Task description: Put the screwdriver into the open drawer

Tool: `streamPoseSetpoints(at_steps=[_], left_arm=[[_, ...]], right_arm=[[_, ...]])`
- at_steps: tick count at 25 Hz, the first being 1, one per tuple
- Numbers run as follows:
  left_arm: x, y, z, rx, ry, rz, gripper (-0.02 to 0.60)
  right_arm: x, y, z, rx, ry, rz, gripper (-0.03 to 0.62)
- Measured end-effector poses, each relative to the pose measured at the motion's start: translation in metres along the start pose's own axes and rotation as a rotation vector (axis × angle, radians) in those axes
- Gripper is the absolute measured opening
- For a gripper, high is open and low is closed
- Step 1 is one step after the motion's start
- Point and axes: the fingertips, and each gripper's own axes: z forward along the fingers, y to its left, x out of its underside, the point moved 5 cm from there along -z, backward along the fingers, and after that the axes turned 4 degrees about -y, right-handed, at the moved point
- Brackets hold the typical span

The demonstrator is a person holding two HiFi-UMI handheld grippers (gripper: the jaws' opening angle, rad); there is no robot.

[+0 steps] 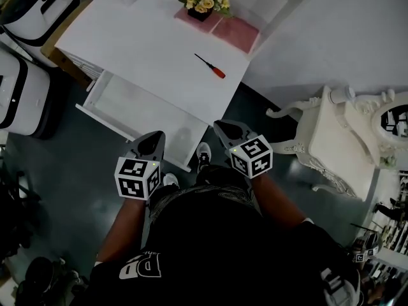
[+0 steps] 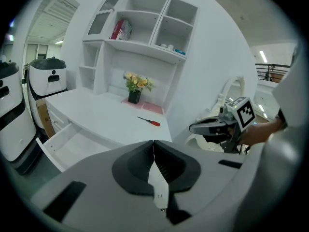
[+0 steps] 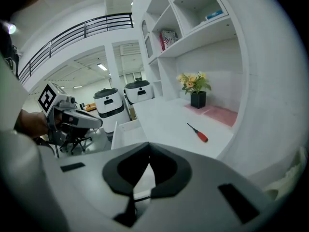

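A screwdriver (image 1: 211, 65) with a red handle and thin black shaft lies on the white desk (image 1: 146, 43), toward its right edge. It also shows in the left gripper view as the screwdriver (image 2: 148, 121) and in the right gripper view as the screwdriver (image 3: 198, 133). The open drawer (image 1: 131, 113) juts from the desk front and looks empty. My left gripper (image 1: 152, 140) hangs over the drawer's near edge, its jaws together with nothing between them. My right gripper (image 1: 228, 131) is shut and empty by the desk's near corner, well short of the screwdriver.
A pot of yellow flowers (image 1: 201, 2) stands on a pink mat (image 1: 233, 30) at the back of the desk. White robot-like units (image 1: 25, 94) stand to the left. An ornate white table (image 1: 341, 145) stands to the right. Shelves (image 2: 140, 28) rise above the desk.
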Motion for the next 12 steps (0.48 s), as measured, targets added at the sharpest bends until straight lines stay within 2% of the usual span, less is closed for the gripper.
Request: streamPoseSetpoints(at_steps=[12], left_arm=[[-0.007, 0.022, 0.036, -0.117, 0.035, -0.051, 0.015]], right_arm=[[-0.015, -0.076, 0.052, -0.013, 0.077, -0.054, 0.010]])
